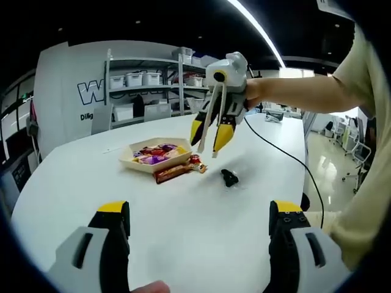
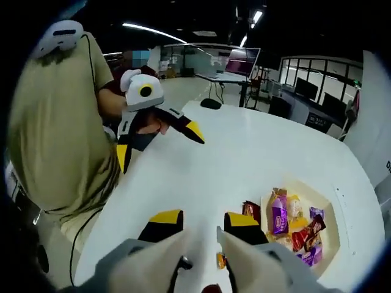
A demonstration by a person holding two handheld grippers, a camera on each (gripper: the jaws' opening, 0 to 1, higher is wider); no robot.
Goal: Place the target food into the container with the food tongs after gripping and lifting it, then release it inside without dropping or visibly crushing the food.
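A cream tray on the white table holds several wrapped snacks. Just outside it lie a brown snack bar and a red wrapped snack. My right gripper hangs above these, shut on silver food tongs that point down with nothing in them. My left gripper is wide open and low over the near table. From the right gripper view the tray is at lower right with a dark red snack beside it. There my right gripper looks down, and the open left gripper is in a person's hand.
A small black object lies on the table right of the loose snacks. A black cable runs across the table toward the person in a beige shirt. Shelves with bins stand behind the table.
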